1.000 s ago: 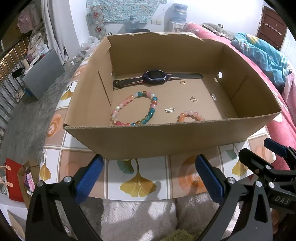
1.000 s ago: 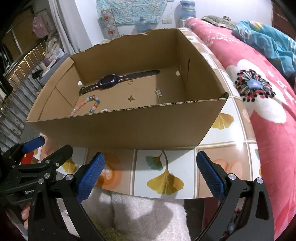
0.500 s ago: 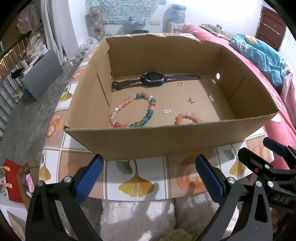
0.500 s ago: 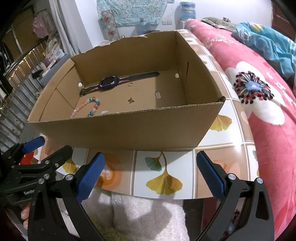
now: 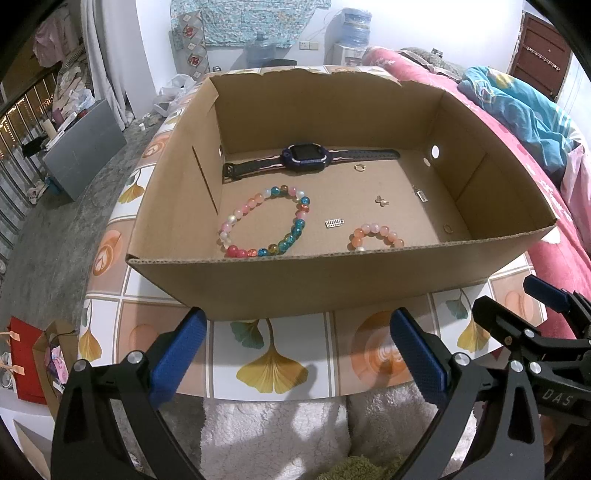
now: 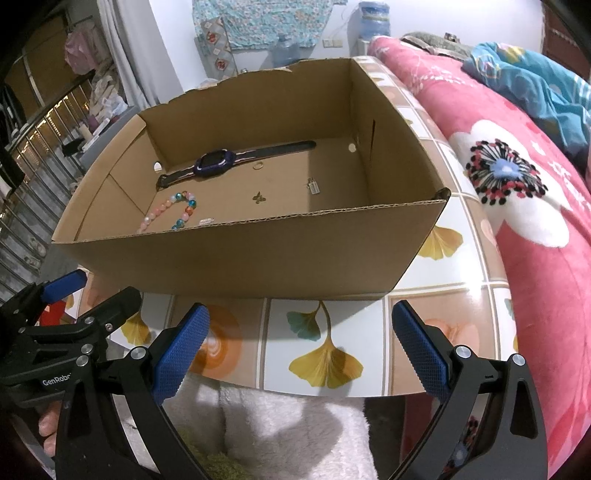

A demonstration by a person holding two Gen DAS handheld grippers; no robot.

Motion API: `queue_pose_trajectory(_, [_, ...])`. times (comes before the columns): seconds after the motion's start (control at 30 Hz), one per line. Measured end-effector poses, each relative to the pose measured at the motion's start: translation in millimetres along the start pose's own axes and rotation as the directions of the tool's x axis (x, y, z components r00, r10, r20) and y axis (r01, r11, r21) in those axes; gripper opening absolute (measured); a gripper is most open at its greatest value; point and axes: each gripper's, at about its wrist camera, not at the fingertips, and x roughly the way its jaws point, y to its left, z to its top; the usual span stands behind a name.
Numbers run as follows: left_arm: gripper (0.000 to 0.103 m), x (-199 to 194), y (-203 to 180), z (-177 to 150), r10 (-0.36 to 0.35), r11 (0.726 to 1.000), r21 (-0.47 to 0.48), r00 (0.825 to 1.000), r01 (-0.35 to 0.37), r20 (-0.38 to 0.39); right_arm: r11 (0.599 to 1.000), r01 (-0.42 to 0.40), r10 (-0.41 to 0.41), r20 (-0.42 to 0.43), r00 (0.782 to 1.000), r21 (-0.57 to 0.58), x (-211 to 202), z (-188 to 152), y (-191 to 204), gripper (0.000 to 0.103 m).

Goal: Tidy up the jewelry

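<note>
Over the last second both views rose slightly, showing more of the cardboard box (image 5: 332, 284) floor. The left gripper (image 5: 295, 354) and right gripper (image 6: 295, 347) hung wide open, empty, at the table's (image 6: 354, 332) near edge. The smartwatch (image 5: 304, 158) lay along the box's far wall, the multicoloured bead bracelet (image 5: 266, 221) near its left wall, the pink bead bracelet (image 5: 376, 236) against its near wall; none had shifted.

This is a lived-in bedroom in a home: a bed (image 6: 535, 221) with a pink flowered blanket runs along the right, with a crumpled blue quilt (image 5: 517, 110) on it. Against the white far wall stand large water bottles (image 5: 260, 48) under a patterned cloth (image 5: 251, 18), with a brown wooden door (image 5: 537, 51) at right and a surface (image 6: 351, 332) tiled with ginkgo leaves in front
</note>
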Motion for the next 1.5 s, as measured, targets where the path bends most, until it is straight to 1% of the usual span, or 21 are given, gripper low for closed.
queue_pose_trajectory(1.5, [0.098, 2.6, 1.0, -0.1, -0.001, 1.000, 0.001, 1.000, 0.001, -0.007, 1.000, -0.004, 0.004, -0.006, 1.000, 0.003, 0.5, -2.2, -4.0, 0.095])
